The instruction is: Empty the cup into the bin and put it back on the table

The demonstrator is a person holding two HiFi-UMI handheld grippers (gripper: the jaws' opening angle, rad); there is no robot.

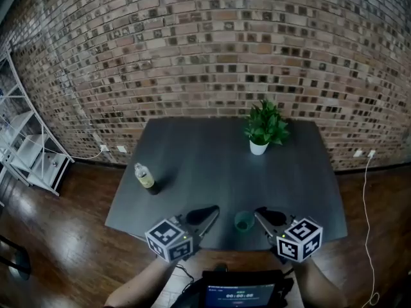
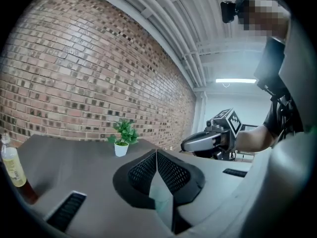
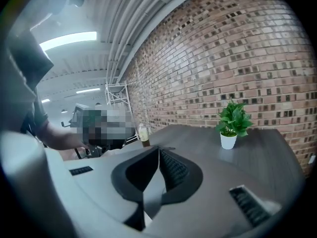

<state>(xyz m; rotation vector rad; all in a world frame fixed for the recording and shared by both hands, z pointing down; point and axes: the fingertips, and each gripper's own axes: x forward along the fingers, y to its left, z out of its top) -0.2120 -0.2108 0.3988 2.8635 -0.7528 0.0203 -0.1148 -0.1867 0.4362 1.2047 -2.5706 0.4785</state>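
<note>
- Fingers (image 2: pixel 143 172) of the left gripper (image 2: pixel 157 156) are clenched, their meshed pads pressed flat together with nothing between them.
- Right gripper (image 3: pixel 158 153) is likewise closed tight on itself and empty, its pads meeting along one line.
- Seen from the head view, both grippers sit low in the frame over the near edge of the dark table (image 1: pixel 192 153), tips angled toward each other.
- A green cup (image 1: pixel 243 221) stands upright on the table at lower centre, in the gap between the two tips, nearer the right one; neither gripper holds it.
- What the cup contains cannot be made out.
- A bottle (image 1: pixel 144 176) of yellowish liquid stands upright toward the table's left edge, well apart from the cup.
- A potted plant (image 1: pixel 264 128) in a white pot stands at the upper right of the table top.
- A brick wall (image 1: pixel 205 43) fills the upper frame behind the table, and a white shelf rack (image 1: pixel 26 149) stands at the left edge on the wooden floor (image 1: pixel 64 236).
</note>
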